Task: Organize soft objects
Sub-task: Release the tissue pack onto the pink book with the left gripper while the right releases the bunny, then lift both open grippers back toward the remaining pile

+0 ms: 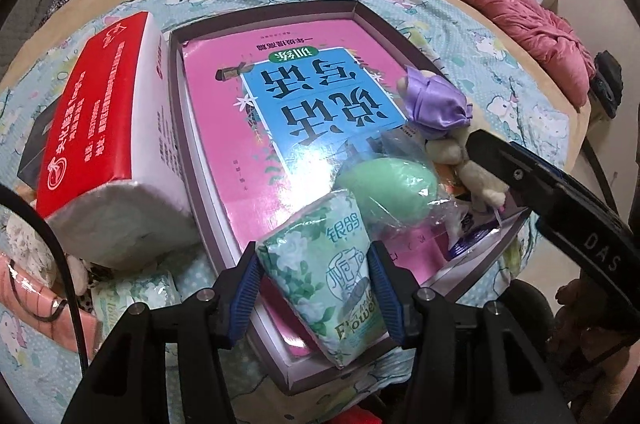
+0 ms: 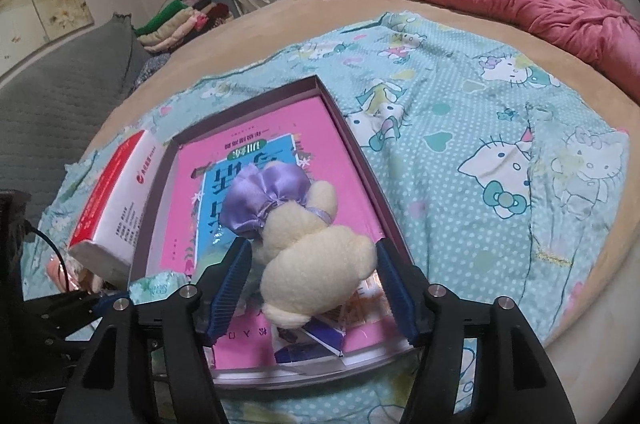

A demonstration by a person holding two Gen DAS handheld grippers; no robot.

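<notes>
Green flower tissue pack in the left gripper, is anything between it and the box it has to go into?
Nothing visible blocks it. The tissue pack sits between the left gripper's fingers, already over the box's near edge. Just ahead lie a bagged green egg-shaped sponge and the plush toy on the pink book.

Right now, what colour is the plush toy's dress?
Shiny lilac purple on the cream plush toy; the dress shows best in the right wrist view.
</notes>
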